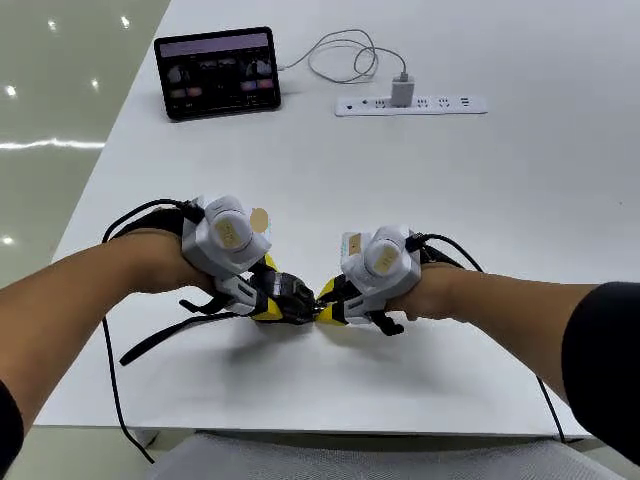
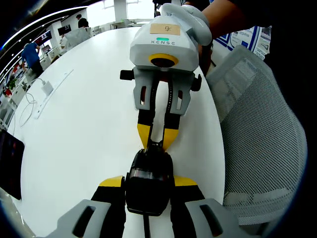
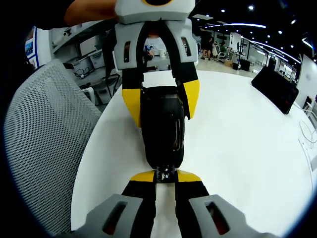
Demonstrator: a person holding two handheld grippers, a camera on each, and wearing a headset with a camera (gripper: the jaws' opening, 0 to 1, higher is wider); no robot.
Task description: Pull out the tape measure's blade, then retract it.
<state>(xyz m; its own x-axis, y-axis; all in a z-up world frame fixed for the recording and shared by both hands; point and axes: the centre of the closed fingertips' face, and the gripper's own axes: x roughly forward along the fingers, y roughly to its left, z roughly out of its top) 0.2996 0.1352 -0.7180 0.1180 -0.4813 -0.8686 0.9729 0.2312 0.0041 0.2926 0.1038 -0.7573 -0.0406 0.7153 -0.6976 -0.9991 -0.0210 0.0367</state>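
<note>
Clamping the tape measure (image 3: 161,124), left gripper (image 2: 148,182) braces; right gripper (image 3: 166,176) pinches what seems its blade tip (image 2: 155,145), ready to draw outward

Pretty sure it's a big open-plan lab or tech office: long white worktable (image 1: 450,200), shiny grey floor (image 1: 50,180) at the left mirroring ceiling lights, grey mesh office chair (image 3: 44,148), a standing person (image 3: 205,39) among desks at the top right.

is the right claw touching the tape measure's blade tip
Touching. The right gripper view shows the right claw shut on the tape measure's blade tip.
</note>
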